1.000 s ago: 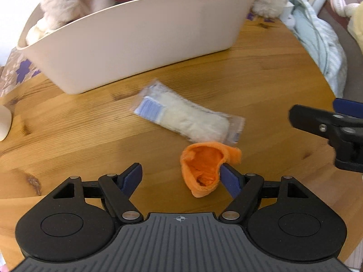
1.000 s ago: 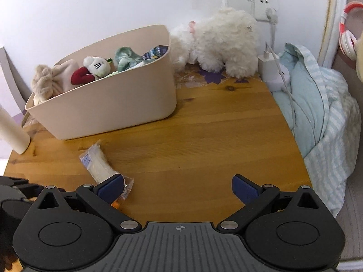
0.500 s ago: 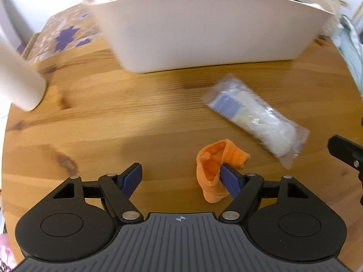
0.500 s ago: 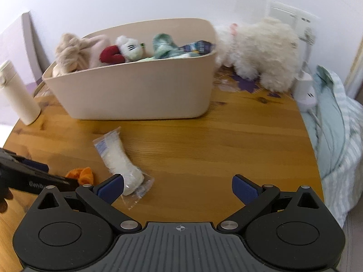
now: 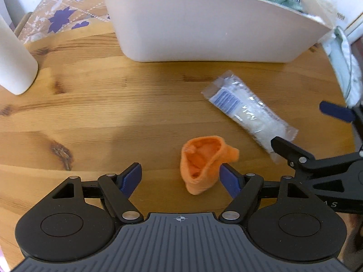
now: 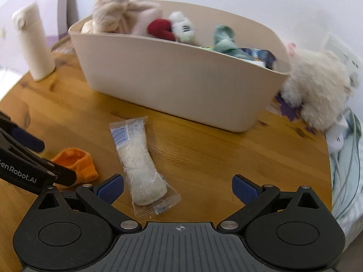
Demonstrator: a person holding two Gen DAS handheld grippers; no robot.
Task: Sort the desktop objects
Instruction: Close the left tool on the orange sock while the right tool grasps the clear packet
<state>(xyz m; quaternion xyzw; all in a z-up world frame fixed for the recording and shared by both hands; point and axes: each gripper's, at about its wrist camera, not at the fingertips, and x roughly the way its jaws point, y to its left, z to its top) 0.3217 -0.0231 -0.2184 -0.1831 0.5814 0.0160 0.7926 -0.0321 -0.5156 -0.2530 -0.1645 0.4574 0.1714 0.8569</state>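
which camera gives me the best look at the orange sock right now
The left wrist view. There the orange sock lies whole and sharp on the table between the open fingers of the left gripper, its opening facing the camera. In the right wrist view the sock sits at the left edge, partly hidden behind the left gripper.

Orange cloth (image 5: 203, 164) lies between the open left gripper (image 5: 180, 179).

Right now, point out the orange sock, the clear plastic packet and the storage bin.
orange sock (image 5: 200, 165), left wrist view, open cuff.
clear plastic packet (image 6: 138, 158), right wrist view, white middle.
storage bin (image 6: 181, 81), right wrist view, front wall.
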